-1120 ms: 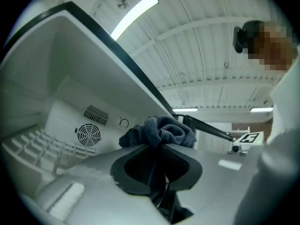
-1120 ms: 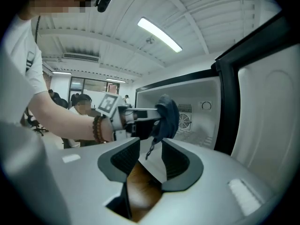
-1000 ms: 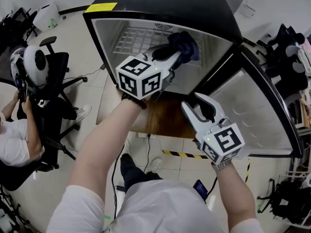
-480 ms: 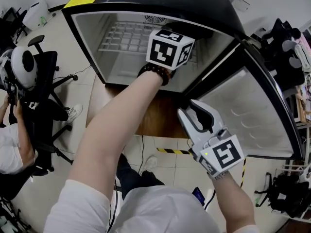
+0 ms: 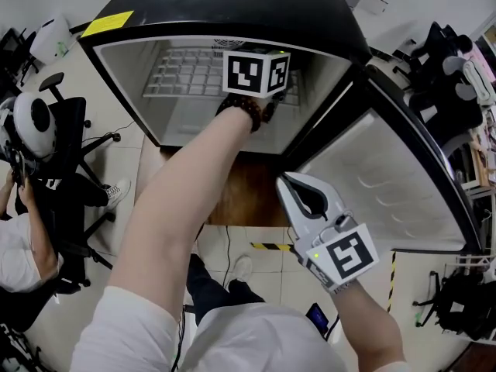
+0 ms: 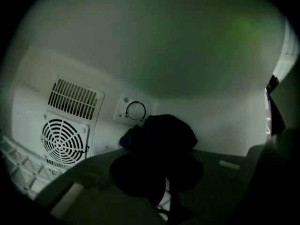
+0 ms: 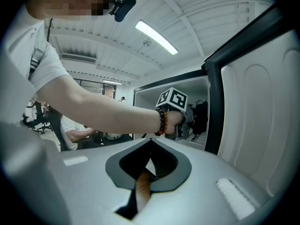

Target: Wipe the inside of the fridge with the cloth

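The fridge [image 5: 232, 18] stands open below me. My left arm reaches inside it, and only the left gripper's marker cube [image 5: 256, 73] shows in the head view. In the left gripper view, my left gripper [image 6: 161, 149] is shut on a bunched dark cloth [image 6: 164, 130], held close to the white back wall under the thermostat dial [image 6: 136, 110]. My right gripper [image 5: 290, 181] hovers outside the fridge, in front of the open door [image 5: 387, 184]. Its jaws have just been closing and now meet, with nothing between them [image 7: 149, 146].
A wire shelf [image 5: 186, 72] runs across the fridge's upper left, and a round fan grille [image 6: 63, 142] sits left of the cloth. The fridge stands on a wooden top [image 5: 248, 196]. A person sits on an office chair [image 5: 31, 231] at far left.
My left arm has pushed deeper into the fridge, so the cloth is now hidden behind the marker cube in the head view. The right gripper's jaws have gone from open to shut.
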